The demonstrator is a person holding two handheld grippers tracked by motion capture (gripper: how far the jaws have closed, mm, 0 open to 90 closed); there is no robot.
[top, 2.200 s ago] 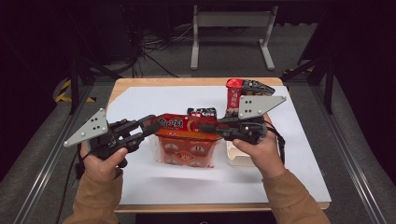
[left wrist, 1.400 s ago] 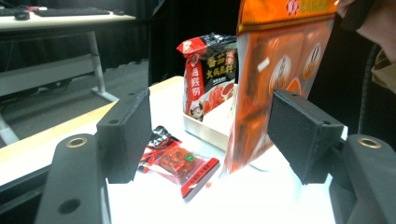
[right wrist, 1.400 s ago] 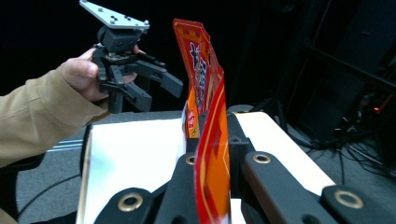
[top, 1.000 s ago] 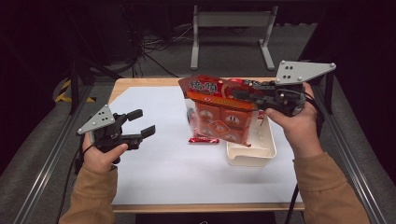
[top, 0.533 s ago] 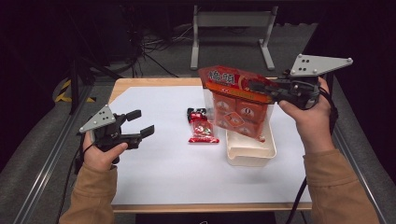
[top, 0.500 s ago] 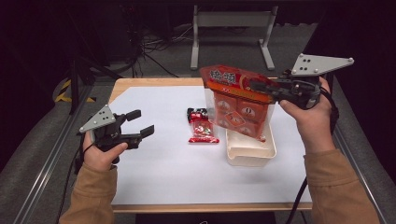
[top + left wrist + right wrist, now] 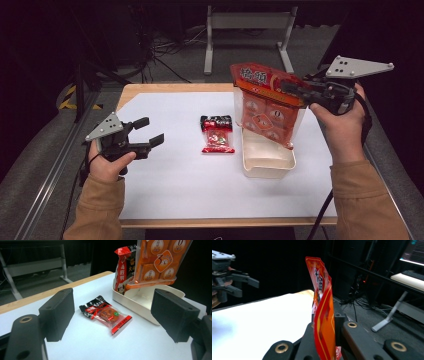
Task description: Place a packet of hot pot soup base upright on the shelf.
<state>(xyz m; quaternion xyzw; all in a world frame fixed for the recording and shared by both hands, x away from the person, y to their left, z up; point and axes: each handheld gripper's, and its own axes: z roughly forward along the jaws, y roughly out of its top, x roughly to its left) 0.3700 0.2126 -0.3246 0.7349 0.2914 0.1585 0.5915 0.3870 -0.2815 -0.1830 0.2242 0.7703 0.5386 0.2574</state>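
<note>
High view: right gripper (image 7: 292,90) clamped on top edge of orange snack bag (image 7: 265,107), hanging long axis vertical, bottom dipping into white tray (image 7: 267,162); best lowered slowly, kept square to tray walls. Left gripper view: jaws apart, framing small red packet (image 7: 106,313) lying flat on surface (image 7: 75,340). Right gripper view: bag edge pinched upright.

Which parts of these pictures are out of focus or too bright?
Left gripper view: its own jaws are blurred, the small packet sharp. Right gripper view: the bag up close is soft, the white table glares. High view: evenly lit, surroundings dark.
</note>
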